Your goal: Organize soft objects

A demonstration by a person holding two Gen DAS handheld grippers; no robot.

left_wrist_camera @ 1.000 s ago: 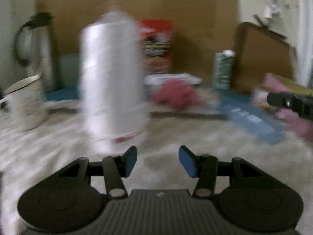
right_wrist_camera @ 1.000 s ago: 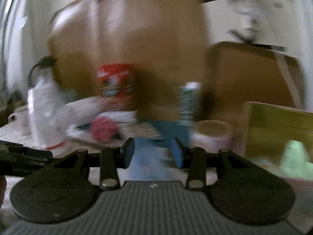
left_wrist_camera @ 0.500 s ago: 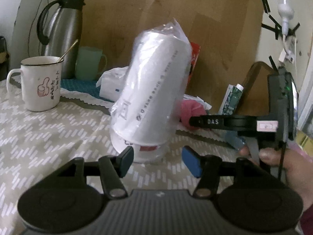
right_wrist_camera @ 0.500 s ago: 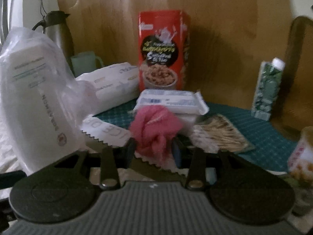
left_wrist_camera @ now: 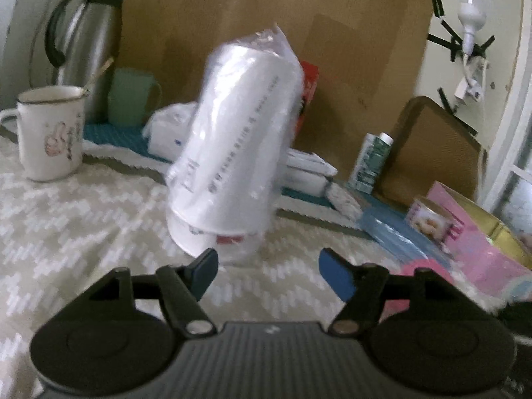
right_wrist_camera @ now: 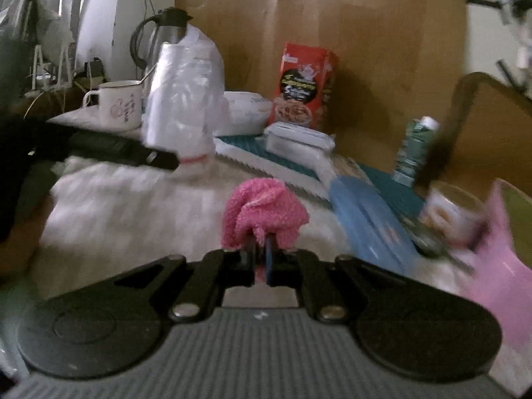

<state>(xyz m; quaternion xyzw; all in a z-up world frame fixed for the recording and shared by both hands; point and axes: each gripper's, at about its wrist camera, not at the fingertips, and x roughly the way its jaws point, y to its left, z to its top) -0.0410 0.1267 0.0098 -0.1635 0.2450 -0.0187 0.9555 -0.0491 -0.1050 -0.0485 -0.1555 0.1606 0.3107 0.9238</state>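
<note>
1. My right tongs (right_wrist_camera: 261, 259) are pinched nearly together on the pink fuzzy cloth (right_wrist_camera: 264, 214), which bunches up above the blue pads; the blurred picture does not show whether it touches the desk.
2. I take the wrapped stack of white cups (left_wrist_camera: 232, 153) as my landmark. It stands upright on the patterned desk (left_wrist_camera: 66, 232), leaning slightly, its plastic wrap bunched at the top.
3. My left tongs (left_wrist_camera: 267, 274) are spread wide and hold nothing. They sit just short of the cup stack's base, the left pad almost under its rim.
4. Left of the cup stack there is a broad stretch of bare desk cloth, bounded by the white mug (left_wrist_camera: 50, 133). Behind the mug stand a steel kettle (left_wrist_camera: 86, 36) and a green cup (left_wrist_camera: 131, 98).
5. Behind the cup stack runs the scalloped edge of a teal mat (left_wrist_camera: 109, 136), carrying a white packet (right_wrist_camera: 247, 113), a red box (right_wrist_camera: 304, 88) and a flat white pack (right_wrist_camera: 299, 138).
6. Right of the cup stack the room narrows: a blue pouch (right_wrist_camera: 369, 219), a small round tub (right_wrist_camera: 454, 211) and a pink box (left_wrist_camera: 478, 236) crowd the desk's right side, with a green carton (left_wrist_camera: 372, 158) behind them.
7. In the right view the left rig's dark arm (right_wrist_camera: 123, 148) reaches across in front of the cup stack.
</note>
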